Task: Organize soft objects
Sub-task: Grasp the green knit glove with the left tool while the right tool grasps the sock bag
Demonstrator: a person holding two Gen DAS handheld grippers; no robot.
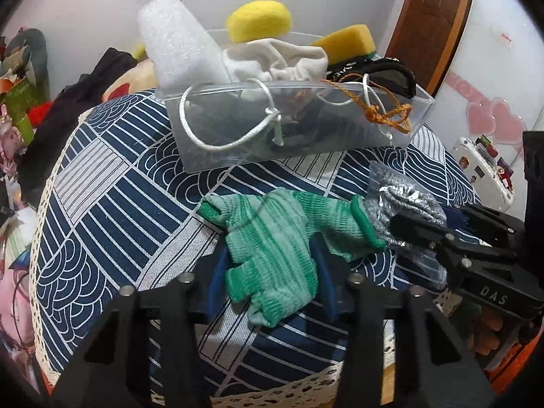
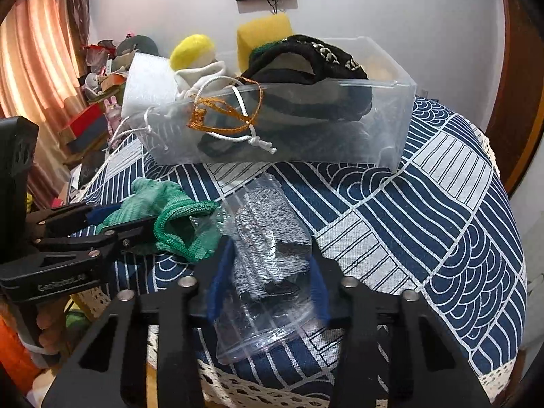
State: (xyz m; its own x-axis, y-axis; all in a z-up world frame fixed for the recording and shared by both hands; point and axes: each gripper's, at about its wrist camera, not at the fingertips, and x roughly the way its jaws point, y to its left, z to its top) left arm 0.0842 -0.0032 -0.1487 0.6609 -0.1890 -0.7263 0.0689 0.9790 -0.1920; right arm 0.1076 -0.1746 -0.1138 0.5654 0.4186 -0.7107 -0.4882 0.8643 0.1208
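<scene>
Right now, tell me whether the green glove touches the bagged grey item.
Touching. In the left wrist view the green glove's cuff overlaps the plastic bag of the bagged grey item, with no gap.

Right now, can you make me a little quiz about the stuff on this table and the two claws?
1. True or false: the green glove lies inside the clear box.
2. What sits between the right claw fingers? A) yellow sponge B) bagged grey glove C) white pouch
3. Fill in: the orange cord hangs over the box's front ____.

Key: 1 false, it lies on the tablecloth at the left claw; 2 B; 3 wall.
</scene>
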